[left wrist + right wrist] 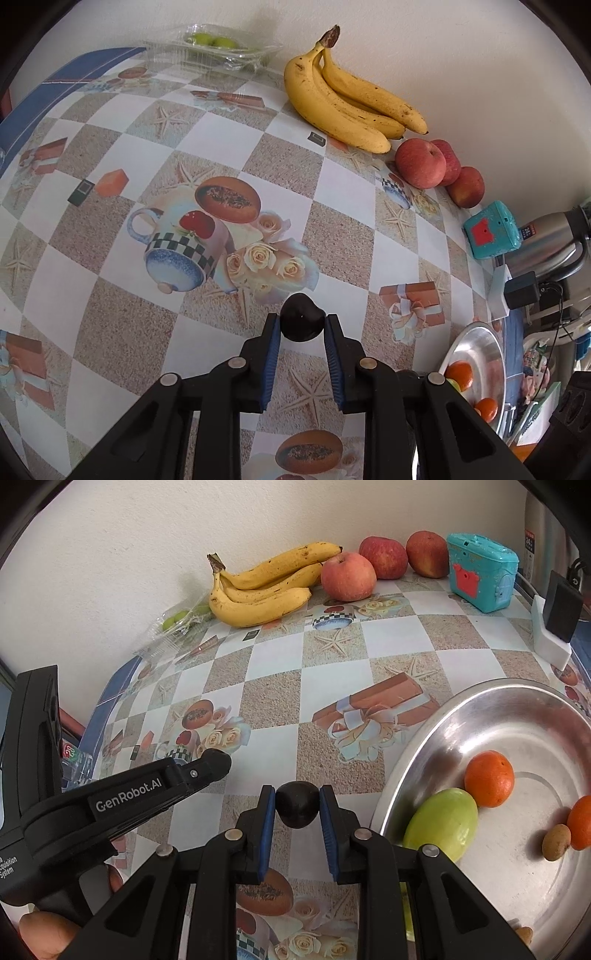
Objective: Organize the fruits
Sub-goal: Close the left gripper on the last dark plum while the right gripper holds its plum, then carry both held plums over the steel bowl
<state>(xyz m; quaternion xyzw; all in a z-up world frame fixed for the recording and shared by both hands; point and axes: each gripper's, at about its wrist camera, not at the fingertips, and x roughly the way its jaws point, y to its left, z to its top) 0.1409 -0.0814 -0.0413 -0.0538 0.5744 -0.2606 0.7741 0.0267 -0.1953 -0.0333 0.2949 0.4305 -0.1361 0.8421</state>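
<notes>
My left gripper (302, 318) is shut on a small dark rounded fruit (301, 326), held just above the patterned tablecloth. My right gripper (297, 794) is shut on a second dark fruit (297, 810), left of a metal plate (480, 692). The plate holds two oranges (489, 779), a green fruit (441, 823) and a small brown fruit (556, 842). The left gripper's body (122, 794) shows at the left of the right wrist view, with a hand under it. Bananas (343, 99) and three red apples (421, 162) lie along the wall.
A clear plastic tray with green fruits (210, 40) sits at the far wall. A teal box (480, 576), a steel flask (554, 240) and a white base with a black block (552, 627) stand at the right. The table edge runs along the left.
</notes>
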